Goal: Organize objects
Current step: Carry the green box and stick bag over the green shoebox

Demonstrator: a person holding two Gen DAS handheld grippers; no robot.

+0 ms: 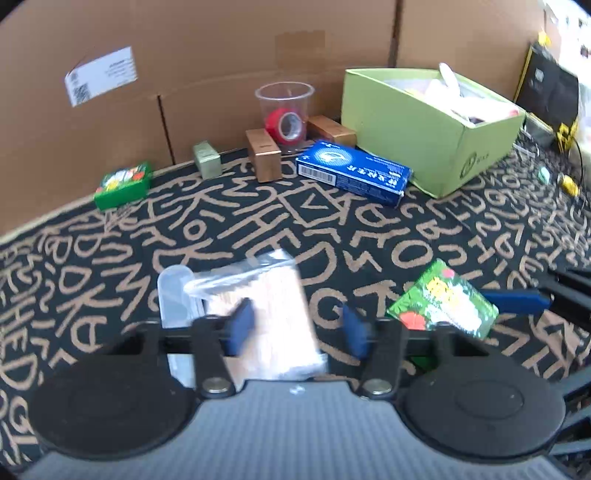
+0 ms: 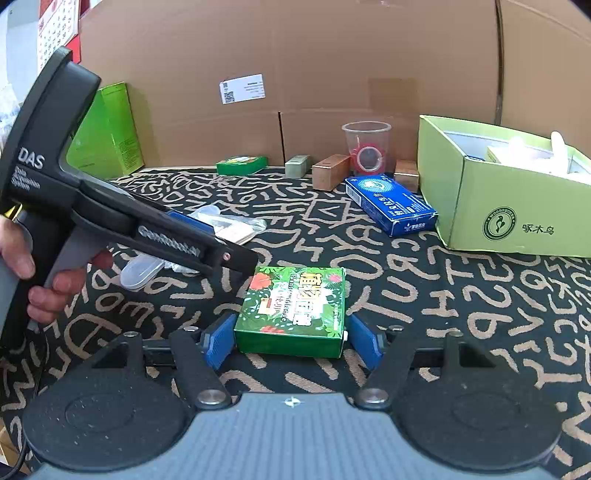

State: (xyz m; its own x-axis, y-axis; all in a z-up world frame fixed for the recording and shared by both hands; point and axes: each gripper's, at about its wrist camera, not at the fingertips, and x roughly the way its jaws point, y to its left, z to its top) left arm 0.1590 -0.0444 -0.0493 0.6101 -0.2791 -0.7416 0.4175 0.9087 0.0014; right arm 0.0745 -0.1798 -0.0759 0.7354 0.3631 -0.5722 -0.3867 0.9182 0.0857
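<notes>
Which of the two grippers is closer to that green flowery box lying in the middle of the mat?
Right. The right gripper has the green flowery box between its open fingers, seemingly not touching. The left gripper sits off to the box's side, over a clear plastic bag.

Black table cloth (image 2: pixel 461 314) patterned with tan letters. Brown cardboard wall (image 2: pixel 314 55) behind, bearing a white label (image 2: pixel 242 88) with a square code. Red-and-white calendar (image 2: pixel 57 31) at upper left of the right view. Black-and-yellow bag (image 1: pixel 552 96) at far right of the left view, beside a yellow-tipped cable (image 1: pixel 569 184).
</notes>
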